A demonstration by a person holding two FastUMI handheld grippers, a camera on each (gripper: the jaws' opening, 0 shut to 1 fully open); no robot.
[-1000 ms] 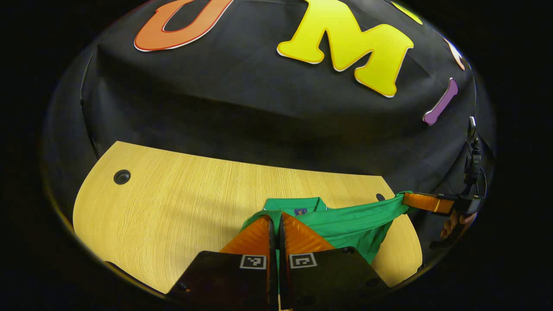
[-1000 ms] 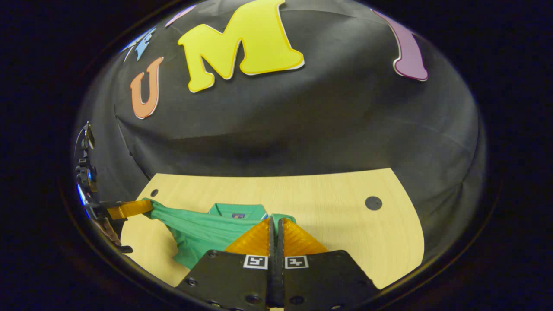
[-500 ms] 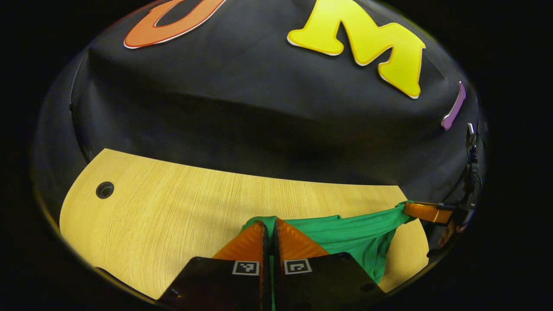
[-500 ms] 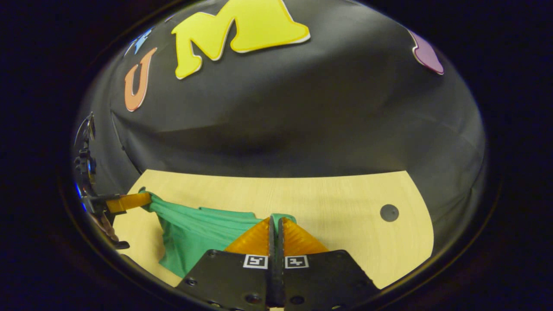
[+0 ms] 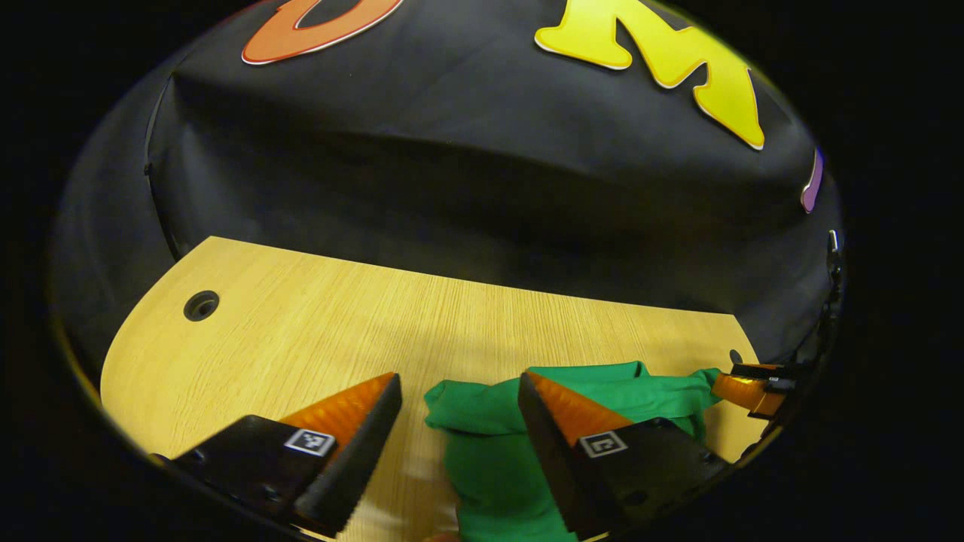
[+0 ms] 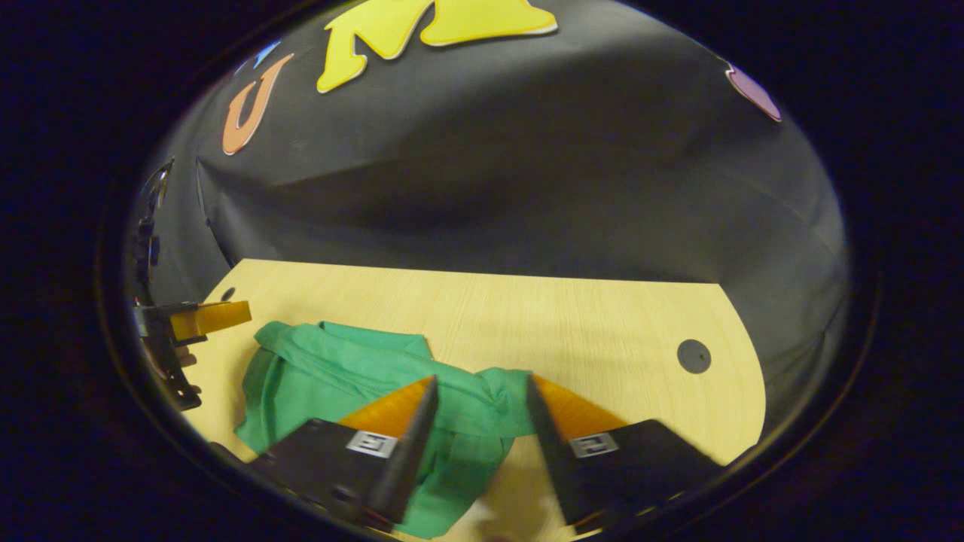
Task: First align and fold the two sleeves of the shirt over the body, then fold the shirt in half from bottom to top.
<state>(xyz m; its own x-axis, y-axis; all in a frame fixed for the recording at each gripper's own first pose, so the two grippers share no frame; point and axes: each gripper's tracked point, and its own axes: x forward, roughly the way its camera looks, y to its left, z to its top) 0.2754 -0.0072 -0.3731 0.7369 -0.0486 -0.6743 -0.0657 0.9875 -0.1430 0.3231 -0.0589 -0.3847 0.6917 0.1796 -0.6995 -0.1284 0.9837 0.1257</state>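
The left gripper (image 5: 458, 395) is wide open and holds nothing. The right gripper (image 6: 479, 391) is wide open too. The green shirt (image 6: 339, 369) lies bunched on the table (image 6: 587, 324) between their fingers.

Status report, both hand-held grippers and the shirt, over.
Left hand-held gripper open, right hand-held gripper open. Green shirt released, lying folded on table. Nothing obstructing.

Left tongs (image 5: 458, 391), right tongs (image 6: 479, 391): black bodies, square coded markers, ribbed wedge fingers.

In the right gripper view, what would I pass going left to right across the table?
The other gripper at the left edge → green shirt → bare wooden table → round dark hole near the right edge.
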